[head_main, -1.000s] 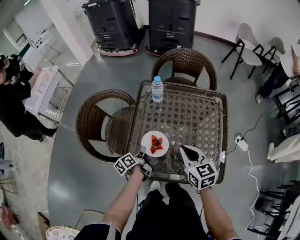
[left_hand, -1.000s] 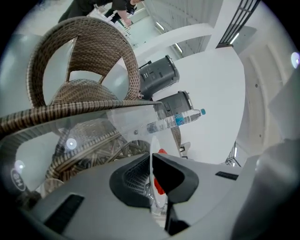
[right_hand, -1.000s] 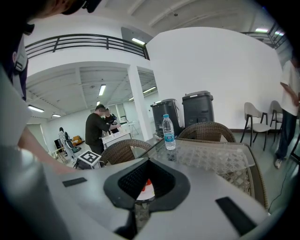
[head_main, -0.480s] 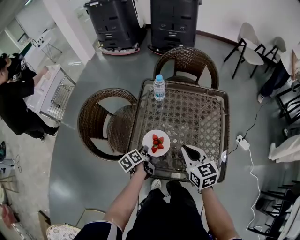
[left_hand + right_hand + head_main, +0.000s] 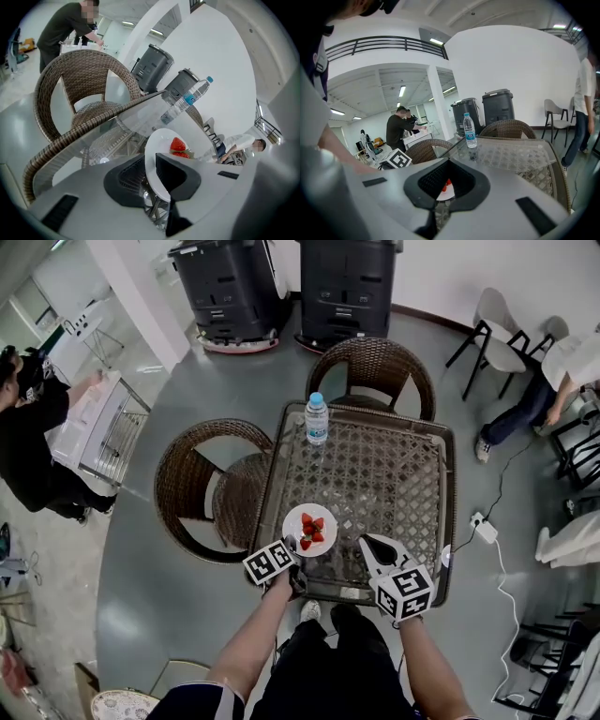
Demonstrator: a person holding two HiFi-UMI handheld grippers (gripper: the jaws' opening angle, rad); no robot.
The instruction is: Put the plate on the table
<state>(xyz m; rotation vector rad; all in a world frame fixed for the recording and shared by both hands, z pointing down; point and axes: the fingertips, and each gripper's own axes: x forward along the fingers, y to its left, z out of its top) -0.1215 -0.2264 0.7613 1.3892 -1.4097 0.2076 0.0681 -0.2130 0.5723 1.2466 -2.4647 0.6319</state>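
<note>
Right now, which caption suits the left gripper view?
Left gripper clamps the rim of a white plate of strawberries.

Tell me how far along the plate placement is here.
Done: the round white plate with red strawberries is over the near edge of the glass-topped wicker table. In hand: the left gripper is clamped on its rim; the right gripper is open and empty. Left: letting go. Whether the plate already rests on the glass can't be told.
</note>
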